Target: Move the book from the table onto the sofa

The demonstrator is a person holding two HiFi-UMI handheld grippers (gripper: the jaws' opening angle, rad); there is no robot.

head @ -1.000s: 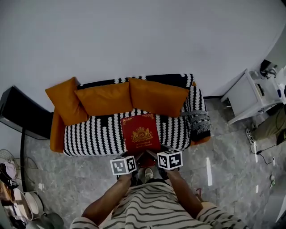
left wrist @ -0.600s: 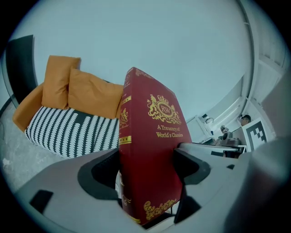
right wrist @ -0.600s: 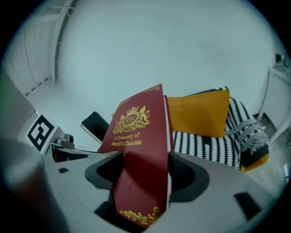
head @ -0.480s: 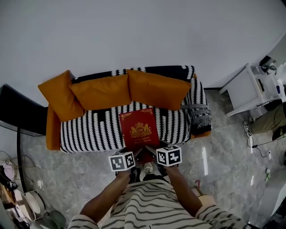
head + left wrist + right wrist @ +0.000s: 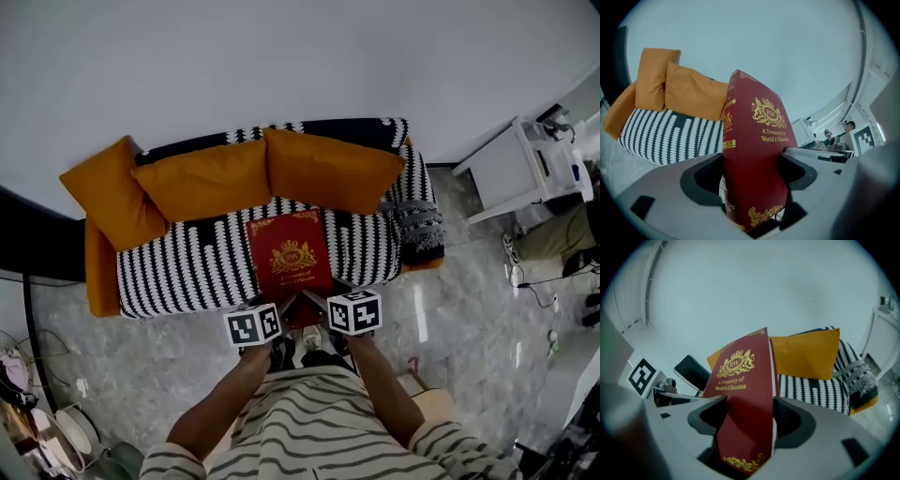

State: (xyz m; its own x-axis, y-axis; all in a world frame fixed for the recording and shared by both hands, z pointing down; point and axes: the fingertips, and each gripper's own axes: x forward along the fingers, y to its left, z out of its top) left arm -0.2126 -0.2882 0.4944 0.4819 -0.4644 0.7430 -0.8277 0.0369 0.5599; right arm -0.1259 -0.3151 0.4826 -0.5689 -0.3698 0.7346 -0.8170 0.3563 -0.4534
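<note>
The carrying step is ending and the placing step is beginning. The person is standing at the front edge of the black-and-white patterned sofa (image 5: 187,267) and holding the red hardcover book with a gold crest (image 5: 291,258) out over the middle of its seat, in front of the orange cushions (image 5: 211,183).

Both grippers are clamping the book's near edge. The left gripper (image 5: 752,173) is pinching it with its dark fingers (image 5: 705,180) pressed against the covers, and the right gripper (image 5: 747,420) is doing the same just beside it.

In the gripper views the book is rising toward the wall, so it is probably tilted. Whether its far edge is touching the seat cannot be told.

The next move probably calls for lowering the book flat onto the striped seat, then spreading both pairs of fingers together and drawing back without dragging it off the edge.
</note>
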